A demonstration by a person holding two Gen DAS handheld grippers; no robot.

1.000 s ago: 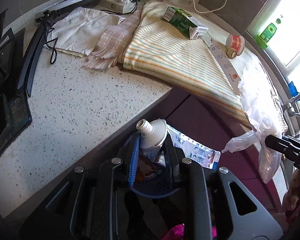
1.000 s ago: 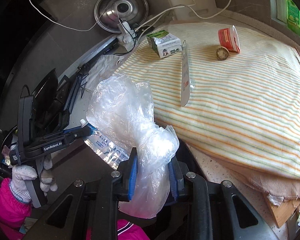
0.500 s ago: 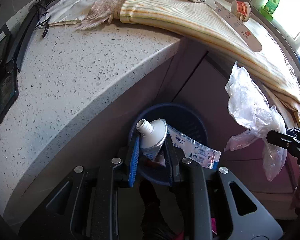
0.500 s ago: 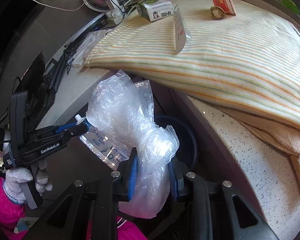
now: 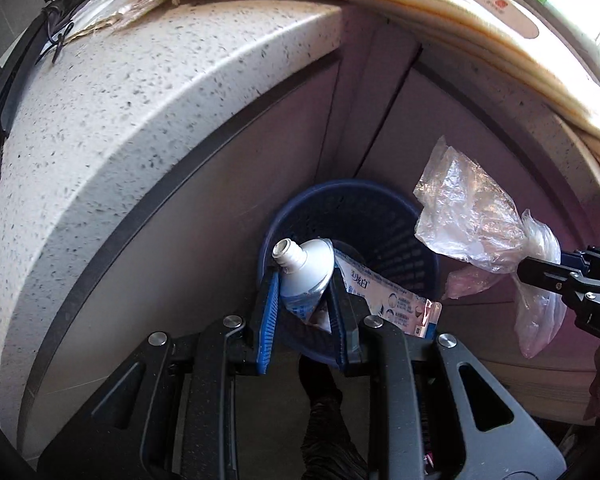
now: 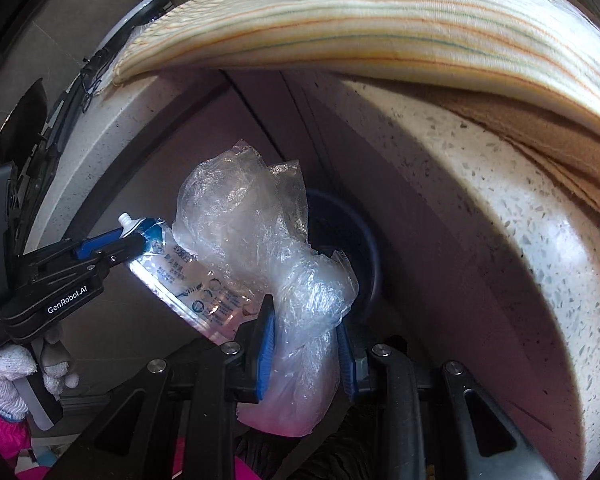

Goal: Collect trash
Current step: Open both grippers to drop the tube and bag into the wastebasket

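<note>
My left gripper (image 5: 303,280) is shut on a white toothpaste tube (image 5: 306,270) with an open nozzle, held just above a blue mesh trash bin (image 5: 384,220) on the floor by the counter corner. The tube's flat printed end (image 5: 396,300) hangs over the bin. My right gripper (image 6: 305,320) is shut on a crumpled clear plastic bag (image 6: 260,232), also held over the bin (image 6: 360,248), to the right of the left gripper (image 6: 112,246). In the left wrist view the bag (image 5: 472,216) sits at the bin's right rim.
A speckled stone counter (image 5: 120,120) curves above the bin, over purple-grey cabinet doors (image 5: 268,152). A striped cloth (image 6: 380,28) lies on the counter with a milk carton and other items at its far edge. Black cables (image 5: 56,28) lie at the left.
Both grippers have dropped from counter height to below the counter edge, carrying the tube and the bag closer over the blue bin. Both stay shut on their loads.
</note>
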